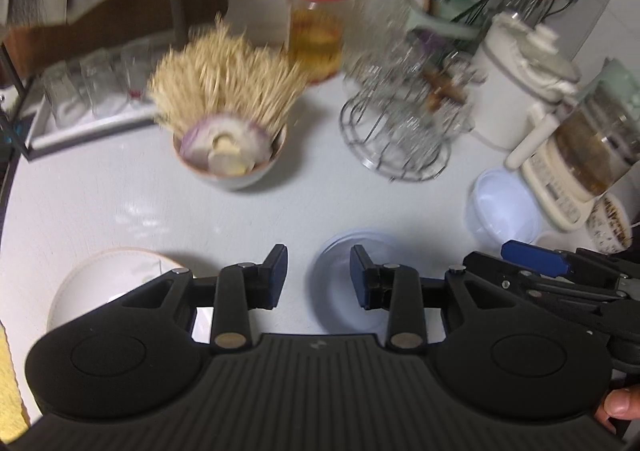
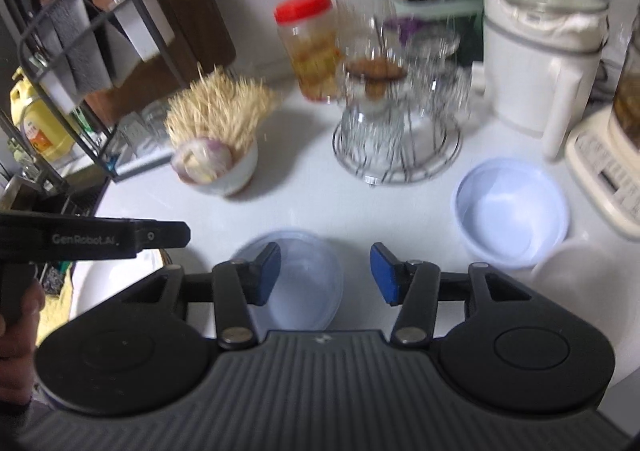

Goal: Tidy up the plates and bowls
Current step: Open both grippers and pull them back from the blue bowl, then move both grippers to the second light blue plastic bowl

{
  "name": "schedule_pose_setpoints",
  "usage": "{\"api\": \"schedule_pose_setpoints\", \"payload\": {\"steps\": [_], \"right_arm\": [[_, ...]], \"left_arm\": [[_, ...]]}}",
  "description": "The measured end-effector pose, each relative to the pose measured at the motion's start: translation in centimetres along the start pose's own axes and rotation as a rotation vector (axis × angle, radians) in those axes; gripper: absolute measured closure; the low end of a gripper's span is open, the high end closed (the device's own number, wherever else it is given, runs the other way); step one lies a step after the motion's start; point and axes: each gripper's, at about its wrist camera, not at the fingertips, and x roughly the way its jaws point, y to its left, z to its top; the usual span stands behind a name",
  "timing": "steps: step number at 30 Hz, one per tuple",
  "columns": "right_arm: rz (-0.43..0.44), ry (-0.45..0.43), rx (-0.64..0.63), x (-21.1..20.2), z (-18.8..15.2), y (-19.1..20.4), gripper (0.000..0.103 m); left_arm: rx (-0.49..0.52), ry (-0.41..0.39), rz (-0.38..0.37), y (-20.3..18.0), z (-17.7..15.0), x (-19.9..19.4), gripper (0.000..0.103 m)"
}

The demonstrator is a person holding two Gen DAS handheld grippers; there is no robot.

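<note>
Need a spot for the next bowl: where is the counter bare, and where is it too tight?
Bare counter lies in front of the toothpick bowl, between the white plate and the clear bowl. A narrower gap runs between the wire rack and that clear bowl. The back and right are crowded: red-lidded jar, white pot, lavender bowl.

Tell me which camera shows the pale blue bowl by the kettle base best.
The right wrist view: the pale blue bowl shows whole, rim and inside, on the white counter. In the left wrist view the same bowl sits smaller near the edge, close against the kettle base.
</note>
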Motion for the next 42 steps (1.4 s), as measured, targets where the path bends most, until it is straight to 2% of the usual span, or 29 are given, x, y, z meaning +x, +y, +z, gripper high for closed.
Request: {"api": "schedule_pose_setpoints", "payload": {"steps": [6, 10, 17, 22, 31, 42], "right_arm": [[0.03, -0.075, -0.021, -3.5, 1.2, -0.1, 0.05], [-0.004, -0.123, -0.05, -5.2, 1.4, -0.3, 0.05], [-0.05, -0.194, -0.025, -8.4, 1.5, -0.3, 0.05], [-0.097, -0.245, 0.029, -10.1, 1.1, 0.2, 0.05], [-0.175, -0.232, 0.107, -10.4, 0.5, 1.2, 0.05], [-0.306, -0.188, 0.183, -11.0, -2.8, 2.0, 0.05]], "left_arm": [[0.024, -0.077, 0.01, -2.7, 0.4, -3.2, 0.063], [0.018, -0.112, 0.016, -4.1, 0.2, -4.3, 0.063], [0.013, -0.131, -0.05, -4.8, 0.7, -6.5, 0.063], [0.083, -0.165, -0.082, -5.1, 1.3, -7.9, 0.063], [0.074, -0.171, -0.157, -3.2, 1.0, -8.1, 0.063], [0.092, -0.08, -0.276, -2.7, -1.7, -5.5, 0.063]]}}
